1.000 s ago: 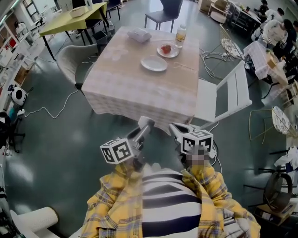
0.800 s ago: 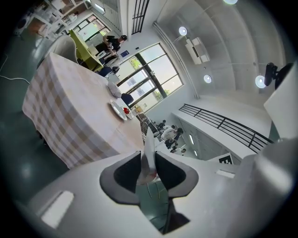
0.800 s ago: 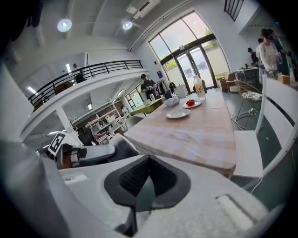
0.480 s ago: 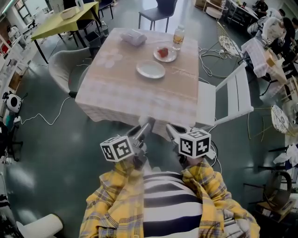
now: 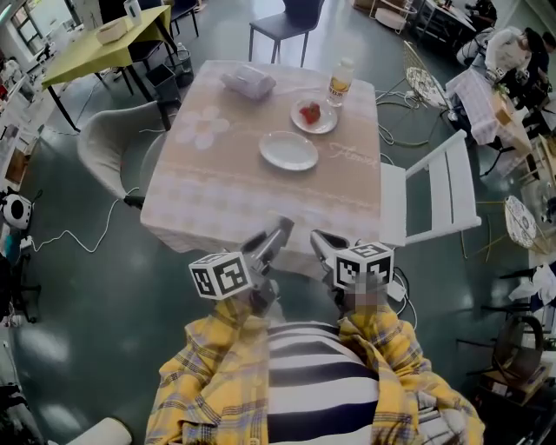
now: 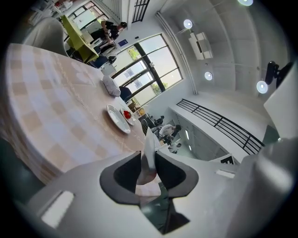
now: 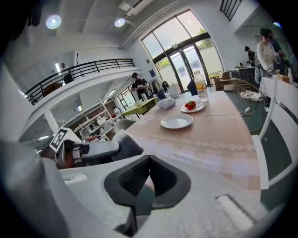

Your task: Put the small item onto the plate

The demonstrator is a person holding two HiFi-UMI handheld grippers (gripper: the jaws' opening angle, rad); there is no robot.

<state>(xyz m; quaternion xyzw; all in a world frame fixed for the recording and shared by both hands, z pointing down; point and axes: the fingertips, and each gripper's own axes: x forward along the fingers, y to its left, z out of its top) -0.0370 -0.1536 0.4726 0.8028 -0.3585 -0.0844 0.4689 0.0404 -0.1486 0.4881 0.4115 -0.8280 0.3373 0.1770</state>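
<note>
A red small item (image 5: 310,112) lies on a small dish (image 5: 314,122) at the far side of the beige-clothed table (image 5: 217,182). An empty white plate (image 5: 288,150) sits just nearer, mid-table. Both grippers hover below the table's near edge, close to my body and far from the plates. My left gripper (image 5: 280,228) has its jaws a narrow gap apart, with nothing between them (image 6: 149,160). My right gripper (image 5: 317,239) is shut and empty (image 7: 145,172). The right gripper view shows the empty plate (image 7: 176,122) and the red item (image 7: 190,105) beyond it.
A drink bottle (image 5: 339,83) stands by the dish, and a folded grey cloth (image 5: 248,83) lies at the far left corner. A white folding chair (image 5: 434,195) stands right of the table, a grey chair (image 5: 113,148) left, a dark chair (image 5: 282,26) behind. Cables lie across the floor.
The table has come nearer and lower in the head view, as I have stepped toward it. Both grippers stay in front of my body with jaws unchanged.
</note>
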